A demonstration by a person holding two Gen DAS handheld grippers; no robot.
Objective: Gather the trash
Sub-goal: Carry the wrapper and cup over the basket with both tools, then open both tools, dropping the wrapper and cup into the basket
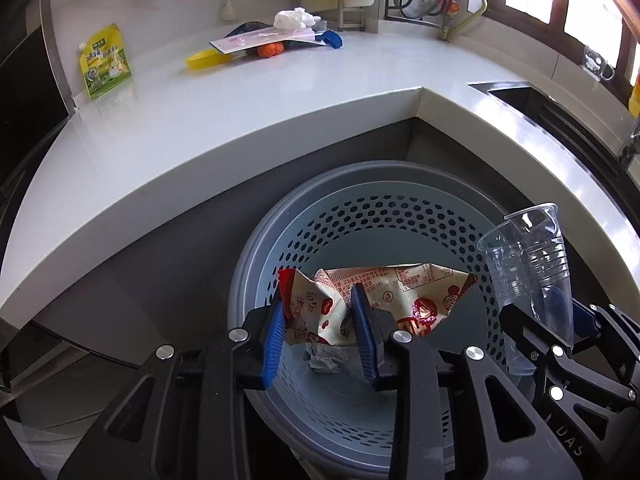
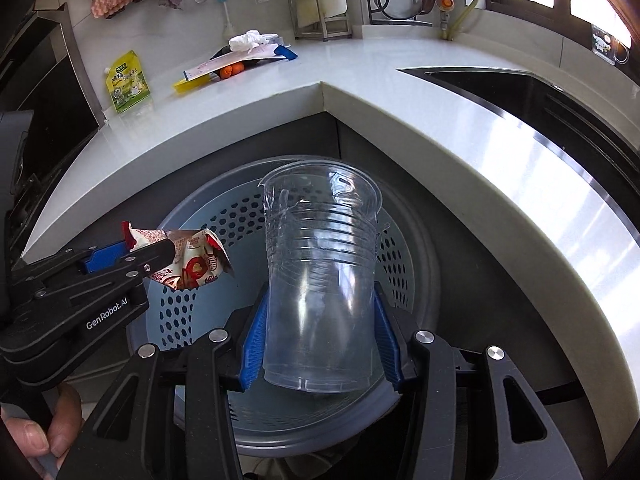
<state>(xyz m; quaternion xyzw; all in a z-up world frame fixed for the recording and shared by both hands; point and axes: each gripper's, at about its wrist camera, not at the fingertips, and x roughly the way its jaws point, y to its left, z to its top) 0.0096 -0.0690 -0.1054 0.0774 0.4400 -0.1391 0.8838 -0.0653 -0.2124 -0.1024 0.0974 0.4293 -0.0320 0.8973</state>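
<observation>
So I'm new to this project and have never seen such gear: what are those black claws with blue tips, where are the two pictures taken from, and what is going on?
No robot here: a person holds a two-finger gripper in each hand, each carrying a fisheye camera that looks along its fingers. One picture comes from the left gripper, the other from the right gripper. The left one holds a crumpled snack wrapper; the right one holds clear plastic cups, seemingly nested. Both hang over a blue-grey perforated bin standing below the white counter. On the counter lie a green-yellow pouch and a pile with a yellow item, something orange, paper and white tissue.
</observation>
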